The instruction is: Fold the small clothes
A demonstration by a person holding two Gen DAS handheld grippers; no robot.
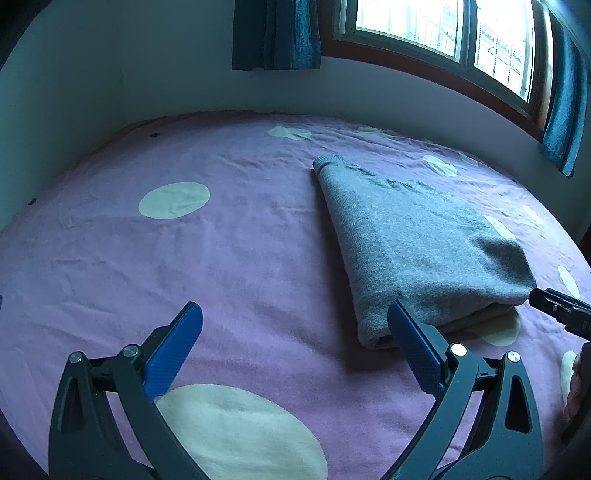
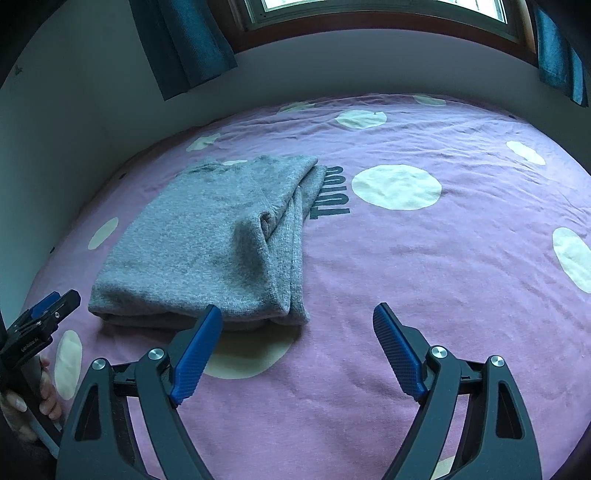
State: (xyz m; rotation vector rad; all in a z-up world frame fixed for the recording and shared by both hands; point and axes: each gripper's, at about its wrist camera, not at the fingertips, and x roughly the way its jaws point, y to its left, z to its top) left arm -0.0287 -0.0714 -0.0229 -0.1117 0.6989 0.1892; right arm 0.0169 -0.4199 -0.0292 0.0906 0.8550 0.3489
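Grey knit sweater (image 1: 417,240) lies folded into a thick rectangle on the purple dotted bedsheet (image 1: 221,236), near the wall under the window (image 1: 443,29). Left gripper (image 1: 295,347) hovers at its near-left corner, jaws spread wide, nothing between them. Right gripper (image 2: 297,343) at near-right corner, likewise spread and empty.

Both the left gripper (image 1: 295,325) and right gripper (image 2: 297,326) angle downward, jaws spread wide, apparently gripping nothing.
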